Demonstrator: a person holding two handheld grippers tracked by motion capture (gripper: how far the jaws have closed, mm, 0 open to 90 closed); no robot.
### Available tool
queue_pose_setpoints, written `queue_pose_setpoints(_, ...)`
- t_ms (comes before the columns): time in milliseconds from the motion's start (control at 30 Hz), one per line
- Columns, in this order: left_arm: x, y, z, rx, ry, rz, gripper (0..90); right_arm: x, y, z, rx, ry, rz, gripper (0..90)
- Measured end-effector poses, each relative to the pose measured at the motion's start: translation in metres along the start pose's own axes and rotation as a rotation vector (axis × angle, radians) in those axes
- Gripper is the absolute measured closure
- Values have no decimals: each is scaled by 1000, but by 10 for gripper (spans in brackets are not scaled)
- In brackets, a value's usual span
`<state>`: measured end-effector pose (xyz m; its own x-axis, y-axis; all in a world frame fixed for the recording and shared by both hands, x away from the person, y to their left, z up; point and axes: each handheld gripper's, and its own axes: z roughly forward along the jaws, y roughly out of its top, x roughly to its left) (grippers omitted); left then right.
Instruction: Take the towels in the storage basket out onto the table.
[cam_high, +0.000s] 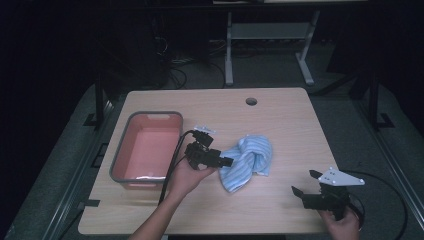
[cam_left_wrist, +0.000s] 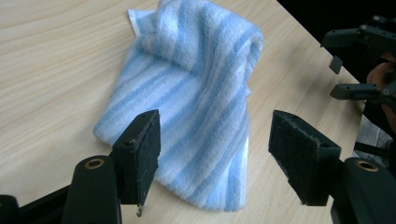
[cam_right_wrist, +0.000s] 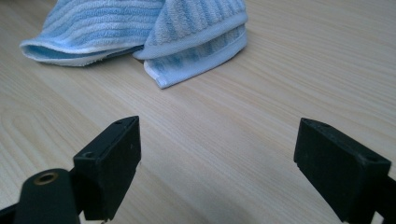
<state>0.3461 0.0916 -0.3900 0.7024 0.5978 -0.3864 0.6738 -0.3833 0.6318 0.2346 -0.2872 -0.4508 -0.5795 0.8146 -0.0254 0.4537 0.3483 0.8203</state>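
High view, blue-striped towel (cam_high: 248, 161) crumpled, folded over, left hand-held gripper (cam_high: 226, 161) released beside it

The high view looks forward and down from above the person's side, taking in the whole table (cam_high: 280, 115). The left gripper view rides close behind its tongs (cam_left_wrist: 215, 158), facing the striped towel (cam_left_wrist: 201, 93) from just beside it. The right gripper view sits low, facing the same towel (cam_right_wrist: 140, 28) from farther off.
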Motion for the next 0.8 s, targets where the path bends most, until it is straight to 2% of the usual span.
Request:
queue_pose_setpoints(600,-7,-26,-8,-19,-20,17,330,1,0,2,7,-1,-8,144)
queue_pose_setpoints(800,-10,-42,-10,-24,-26,28,312,2,-1,1,10,-5,-4,144)
